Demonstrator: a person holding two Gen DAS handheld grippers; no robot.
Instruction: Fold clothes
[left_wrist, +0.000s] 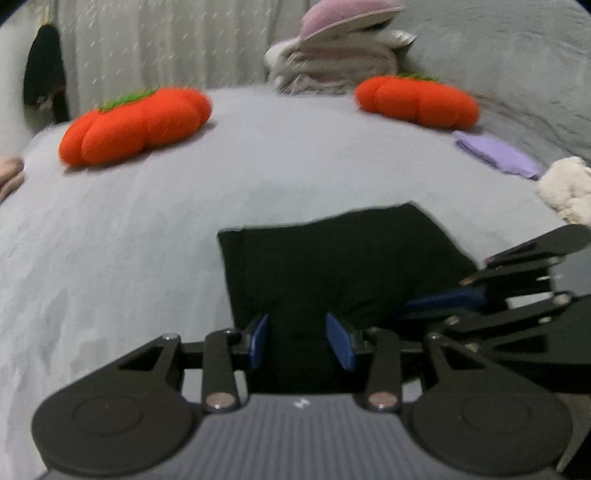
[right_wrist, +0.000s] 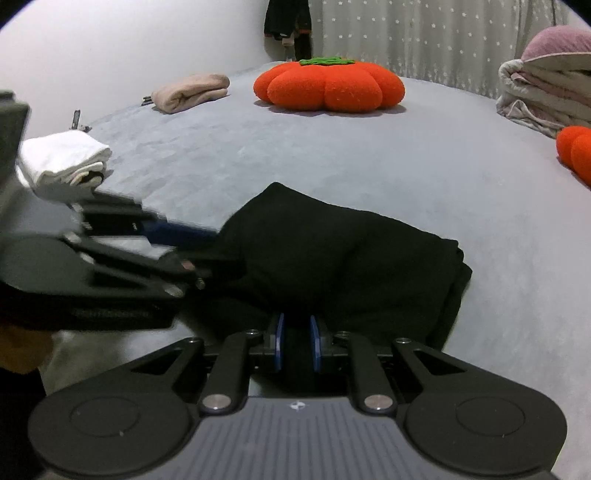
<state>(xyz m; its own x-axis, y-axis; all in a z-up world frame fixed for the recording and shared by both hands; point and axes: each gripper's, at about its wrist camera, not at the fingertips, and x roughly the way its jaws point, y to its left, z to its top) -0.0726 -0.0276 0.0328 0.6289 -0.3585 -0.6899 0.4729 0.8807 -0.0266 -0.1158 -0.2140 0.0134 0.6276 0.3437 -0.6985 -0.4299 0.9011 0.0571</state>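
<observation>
Right tool (right_wrist: 295, 341): blue pads close together, clenched on a bunched fold of the black garment (right_wrist: 332, 251) at its near edge. Cloth rises into the narrow gap between the pads.

Left tool (left_wrist: 301, 341): pads stand apart, angled outward, over the garment's near edge. Dark cloth lies between and beneath them; no pinch visible, so released. In the right wrist view this tool comes in from the left, blurred, its tip at the garment's left side.

Garment: black, partly folded into a rough rectangle, lying on the bed (right_wrist: 258, 155) near the front edge, between both tools. Left edge straight, far right corner pointed in the left wrist view. Right side shows stacked layers at the fold.

Bed: grey-lilac cover, lightly wrinkled.

Other items on the bed, all well apart from the garment:
- orange pumpkin cushion (right_wrist: 328, 86), green top, far centre
- second orange cushion (left_wrist: 417, 99), far right
- pink roll (right_wrist: 190, 92), far left
- white folded pile (right_wrist: 64, 158), left, just behind the left tool
- lilac folded cloth (left_wrist: 496, 155), near the second cushion
- cream fluffy item (left_wrist: 567, 188), right edge, identity unclear
- stack of bedding (left_wrist: 332, 59) with a mauve pillow on top, at the far side

Curtain (right_wrist: 406, 37) with small stars behind the bed. Dark clothing (right_wrist: 288, 26) hangs beside it.
</observation>
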